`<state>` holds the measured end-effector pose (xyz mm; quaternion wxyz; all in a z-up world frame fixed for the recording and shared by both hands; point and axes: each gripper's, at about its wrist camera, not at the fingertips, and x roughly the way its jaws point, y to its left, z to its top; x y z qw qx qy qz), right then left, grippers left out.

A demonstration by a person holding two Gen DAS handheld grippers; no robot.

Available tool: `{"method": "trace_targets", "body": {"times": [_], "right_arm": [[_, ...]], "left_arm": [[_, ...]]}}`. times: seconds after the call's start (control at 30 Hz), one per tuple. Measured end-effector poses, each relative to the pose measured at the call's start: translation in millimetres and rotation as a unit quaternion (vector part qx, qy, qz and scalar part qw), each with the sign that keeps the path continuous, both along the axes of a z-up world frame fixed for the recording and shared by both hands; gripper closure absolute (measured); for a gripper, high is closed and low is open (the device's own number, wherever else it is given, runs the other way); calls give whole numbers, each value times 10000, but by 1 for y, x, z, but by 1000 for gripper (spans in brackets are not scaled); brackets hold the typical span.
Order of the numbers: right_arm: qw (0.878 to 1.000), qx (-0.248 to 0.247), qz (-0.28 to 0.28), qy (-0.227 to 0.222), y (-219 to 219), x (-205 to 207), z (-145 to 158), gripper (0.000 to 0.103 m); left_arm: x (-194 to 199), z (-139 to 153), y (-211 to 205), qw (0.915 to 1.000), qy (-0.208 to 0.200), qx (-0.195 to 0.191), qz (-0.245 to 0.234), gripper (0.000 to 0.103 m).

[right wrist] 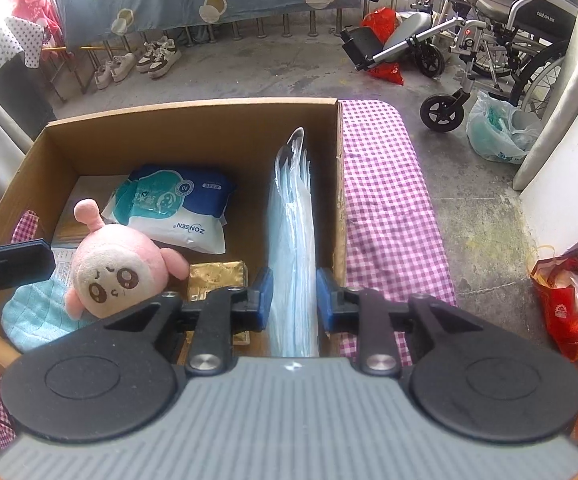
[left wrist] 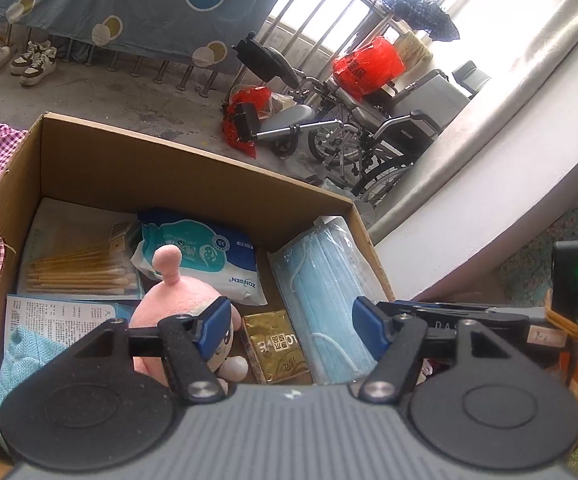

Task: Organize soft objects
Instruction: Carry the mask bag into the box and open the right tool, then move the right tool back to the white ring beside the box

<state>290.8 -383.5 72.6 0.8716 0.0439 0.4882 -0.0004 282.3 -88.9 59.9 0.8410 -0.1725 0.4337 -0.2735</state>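
Observation:
An open cardboard box [right wrist: 193,132] holds a pink plush toy [right wrist: 121,264], a wipes pack [right wrist: 177,208], a gold packet [right wrist: 217,276], a teal cloth [right wrist: 37,312] and a pack of blue face masks [right wrist: 293,220]. The mask pack stands on edge along the box's right wall. My right gripper [right wrist: 293,300] is shut on its near end, a blue pad touching each face. My left gripper [left wrist: 291,320] hangs open over the box with nothing between its fingers. The plush toy [left wrist: 169,300] sits just behind its left finger, and the mask pack [left wrist: 321,280] lies ahead of its right one.
Cotton swabs [left wrist: 77,268] and leaflets lie at the box's left. The box stands on a purple checked cloth [right wrist: 385,200]. On the concrete floor beyond are a wheelchair [right wrist: 489,32], shoes [right wrist: 149,60], a plastic bag [right wrist: 497,128] and a red gift bag [right wrist: 565,304].

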Motion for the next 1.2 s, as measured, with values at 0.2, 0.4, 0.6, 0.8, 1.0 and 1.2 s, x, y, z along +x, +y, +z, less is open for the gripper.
{"method": "trace_targets", "body": {"times": [0.2,0.4,0.6,0.8,1.0,1.2], "right_arm": [[9981,448,-21,-412,-1,-12,32,80],[9834,1489,131,-1028,-9,-79,72,72],[9612,2125,397,-1713,-20,-171,102,50],[9513,2627,174,-1603,-37,-235,71,42],[9545,2749,-570,-1005,-51,-262,2,41],[9511,2907,-895,-542,-53,-259,-47,41]], "left_arm": [[-26,19,27,9993,-322,-75,185,24],[-63,43,55,9973,-687,-84,254,14],[-104,52,73,9953,-946,-157,104,8],[-138,30,59,9961,-825,-13,-312,8],[-155,-16,24,9945,-538,435,-790,8],[-157,-51,-15,9866,-574,992,-1163,11]]}}
